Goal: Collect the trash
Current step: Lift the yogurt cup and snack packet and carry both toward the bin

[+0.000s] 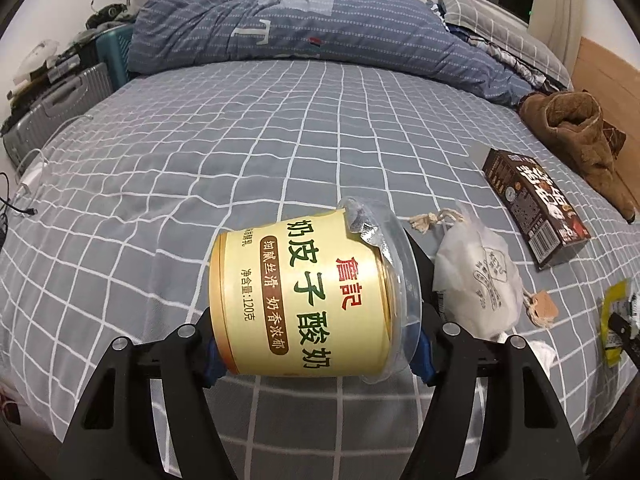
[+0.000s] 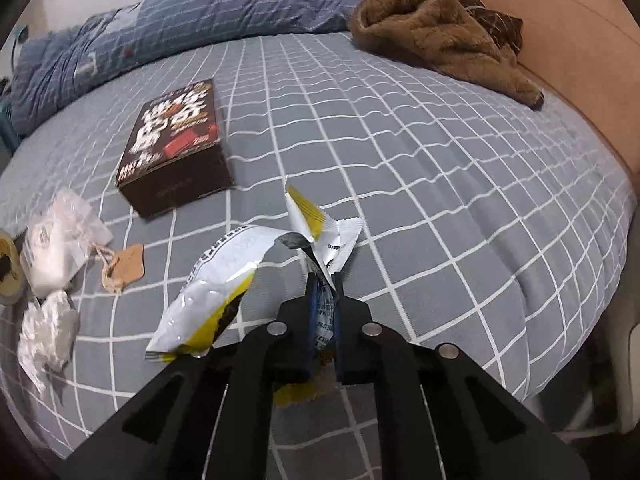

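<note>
A: What is the left gripper [image 1: 316,308] doing?
B: It is clamping a yogurt cup [image 1: 308,300] sideways above the checked bedsheet [image 1: 240,140], with the white pouch [image 1: 476,280] lying just beside the cup.
A: And the right gripper [image 2: 323,280]?
B: It is pinching a white-and-yellow wrapper [image 2: 224,280], jaws clenched, with the brown box [image 2: 176,148] lying near the wrapper, farther up the bedsheet.

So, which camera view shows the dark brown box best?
The right wrist view shows the dark brown box best: its printed top and one side face are whole and near the middle of the picture, lying flat on the bed sheet. The left wrist view shows it at the right edge, stretched by the lens.
</note>
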`<state>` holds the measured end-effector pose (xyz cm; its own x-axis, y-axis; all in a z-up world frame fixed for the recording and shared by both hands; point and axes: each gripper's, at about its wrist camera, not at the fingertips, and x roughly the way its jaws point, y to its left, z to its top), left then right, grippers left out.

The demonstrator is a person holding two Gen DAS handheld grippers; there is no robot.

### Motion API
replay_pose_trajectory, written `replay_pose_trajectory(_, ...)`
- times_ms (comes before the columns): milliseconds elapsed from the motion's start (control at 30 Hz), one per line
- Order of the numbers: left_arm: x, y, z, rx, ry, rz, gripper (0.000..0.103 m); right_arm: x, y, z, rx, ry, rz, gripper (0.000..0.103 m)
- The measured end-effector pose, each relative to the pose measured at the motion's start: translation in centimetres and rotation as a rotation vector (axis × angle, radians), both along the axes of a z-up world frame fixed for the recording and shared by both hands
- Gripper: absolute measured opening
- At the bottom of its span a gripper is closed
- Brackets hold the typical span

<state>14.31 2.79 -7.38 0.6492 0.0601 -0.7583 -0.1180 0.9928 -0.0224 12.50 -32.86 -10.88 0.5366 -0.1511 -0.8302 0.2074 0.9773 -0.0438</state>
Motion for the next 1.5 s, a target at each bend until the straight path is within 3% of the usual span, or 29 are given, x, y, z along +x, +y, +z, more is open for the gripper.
replay_pose_trajectory(700, -6.5, -2.2, 2.2, -0.027, 0.003, -0.056, 0.067, -5.2, 7.5, 5.1, -0.013, -0.112, 0.182, 0.006)
replay_pose_trajectory(933, -8.8, -2.8, 2.9, -0.037, -0.003, -0.063, 0.067, -7.4, 9.0, 5.9, 0.039, -0.123, 0.244, 0.006)
replay_pose_trajectory(1500, -15.5, -3.2, 3.3, -0.072, 0.005, -0.075, 0.067, -12.8, 11.8, 6.3, 0.055, -0.113, 0.305, 0.006)
